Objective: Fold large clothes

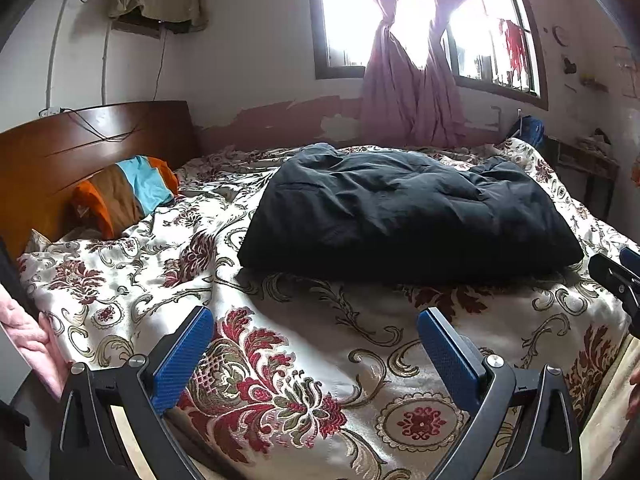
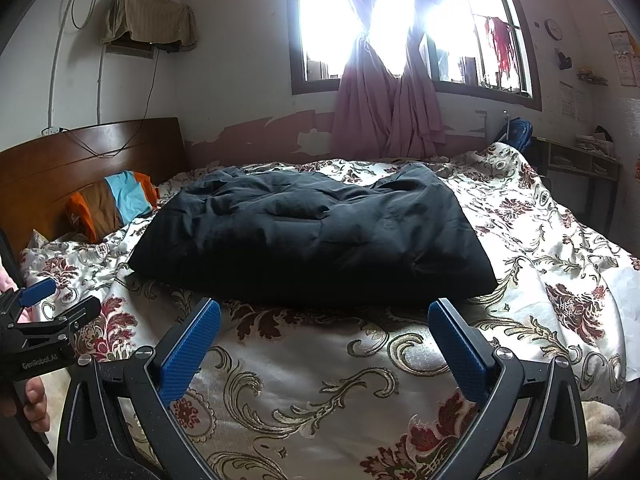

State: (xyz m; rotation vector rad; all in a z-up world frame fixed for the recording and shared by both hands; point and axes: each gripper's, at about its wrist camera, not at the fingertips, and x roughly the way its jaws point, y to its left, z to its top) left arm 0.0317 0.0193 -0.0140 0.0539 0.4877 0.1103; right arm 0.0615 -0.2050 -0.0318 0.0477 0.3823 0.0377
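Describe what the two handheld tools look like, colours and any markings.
Both tools match: black angular frames with silver round bolts and two flat fingers faced with blue textured pads. Left tool; right tool. The left tool's body, seen from the right wrist view, carries white "GenRobot.AI" lettering.

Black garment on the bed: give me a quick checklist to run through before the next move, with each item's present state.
1. Left hand-held gripper open and holding nothing: ok.
2. Right hand-held gripper open and holding nothing: ok.
3. Black garment within view of both cameras: ok.
4. Garment lying as a compact bundle on the bedspread, nothing on top of it: ok.
5. Fold finished and edges aligned underneath: cannot tell.
6. Striped pillow apart from the garment: ok.
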